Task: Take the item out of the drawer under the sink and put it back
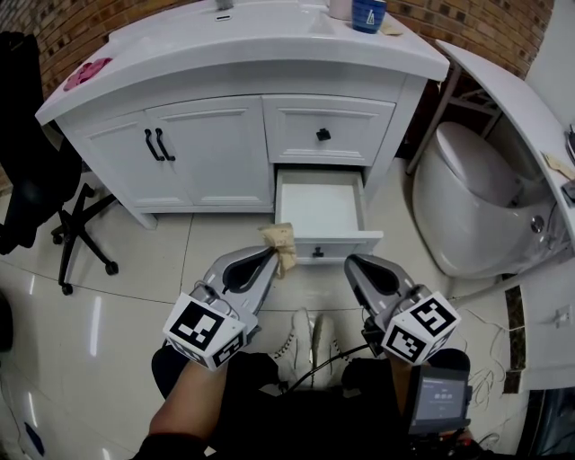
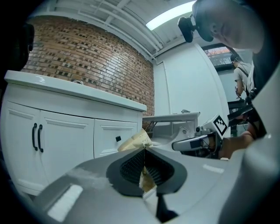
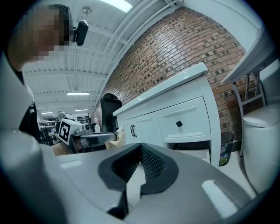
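My left claw (image 1: 268,256) is clamped tight on a tan paper packet (image 1: 282,241). The packet sticks out past the tips and hangs above the tiled floor (image 1: 117,314), just in front of the pulled-out drawer (image 1: 328,241). My right claw (image 1: 353,262) is pressed closed on itself, near the drawer's front right corner. Above sits a closed upper drawer (image 1: 323,133) with a black knob, under the white sink surface (image 1: 269,40). A blue cup (image 1: 368,13) stands on that surface. A toilet (image 1: 463,202) is to the right, a black chair (image 1: 36,171) to the left, and a brick wall (image 1: 81,22) behind.
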Demonstrator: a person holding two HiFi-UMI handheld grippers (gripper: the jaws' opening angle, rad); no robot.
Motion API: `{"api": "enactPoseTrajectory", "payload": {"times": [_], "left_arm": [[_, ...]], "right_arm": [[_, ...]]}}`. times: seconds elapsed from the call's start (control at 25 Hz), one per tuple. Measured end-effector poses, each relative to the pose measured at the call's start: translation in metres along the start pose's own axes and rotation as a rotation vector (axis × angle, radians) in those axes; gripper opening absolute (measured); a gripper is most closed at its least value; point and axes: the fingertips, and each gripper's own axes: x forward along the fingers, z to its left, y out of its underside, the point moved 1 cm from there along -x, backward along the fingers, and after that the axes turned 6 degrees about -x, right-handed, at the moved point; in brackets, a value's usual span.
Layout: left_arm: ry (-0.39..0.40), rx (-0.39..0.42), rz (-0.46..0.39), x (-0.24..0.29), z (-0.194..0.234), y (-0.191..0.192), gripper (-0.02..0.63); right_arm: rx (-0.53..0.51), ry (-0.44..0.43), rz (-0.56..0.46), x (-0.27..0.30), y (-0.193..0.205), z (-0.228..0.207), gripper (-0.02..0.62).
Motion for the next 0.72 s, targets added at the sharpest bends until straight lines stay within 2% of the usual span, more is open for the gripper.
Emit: {"api": "enactPoseTrajectory", "payload": {"times": [0.32,0.72], "left_arm": [[0.044,-0.015,-0.013,0.0014,-0.008,0.0006,0.011],[0.025,-0.008,-0.004,0.0006,-0.0044,0.002,0.011]], "right_arm": [[0.002,0.001,0.002,0.0008,0.0016,-0.0001,0.008],[0.003,0.0,0.003,0.0022,0.0034,0.0012,0.008]]}}
